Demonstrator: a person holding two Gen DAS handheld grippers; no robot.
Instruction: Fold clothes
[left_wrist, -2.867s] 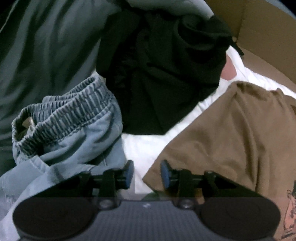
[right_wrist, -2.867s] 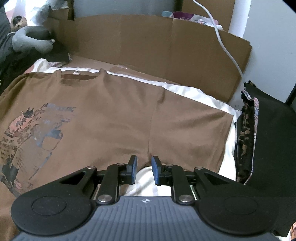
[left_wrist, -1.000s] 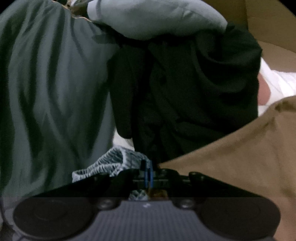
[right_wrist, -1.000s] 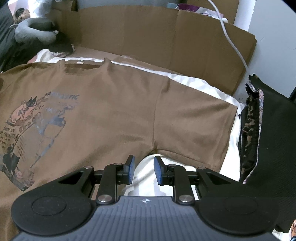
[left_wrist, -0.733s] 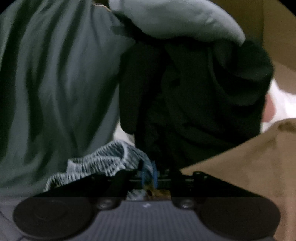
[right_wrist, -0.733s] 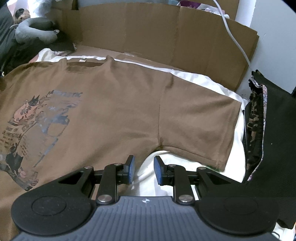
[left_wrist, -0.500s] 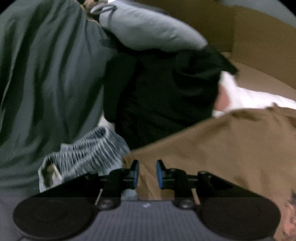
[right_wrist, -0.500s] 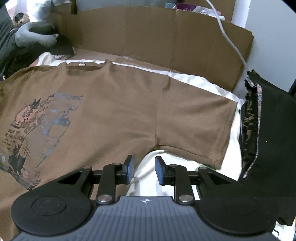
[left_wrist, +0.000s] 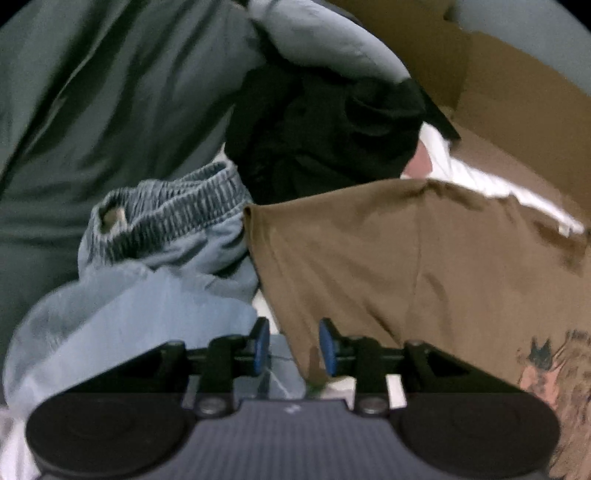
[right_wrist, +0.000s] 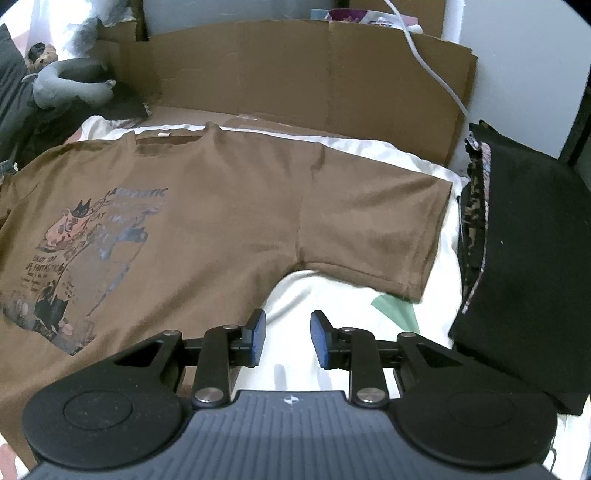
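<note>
My brown T-shirt (right_wrist: 207, 221) lies spread flat, print up, on the white bed sheet (right_wrist: 332, 295). Both tools are empty: the left tool (left_wrist: 294, 347) is opening beside its sleeve edge, the right tool (right_wrist: 284, 334) apart over bare sheet. The blue shorts (left_wrist: 155, 266) crowd that sleeve, so I might snag them. Cardboard (right_wrist: 295, 74) walls the bed.

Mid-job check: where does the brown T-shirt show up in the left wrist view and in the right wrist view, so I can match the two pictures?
Left wrist view: the brown T-shirt fills the right half, its sleeve edge beside the blue denim shorts.
Right wrist view: the brown T-shirt lies flat across the left and centre, one sleeve reaching right.
Shared landmark: the shirt's cat print; the cardboard wall also appears behind in both.
</note>
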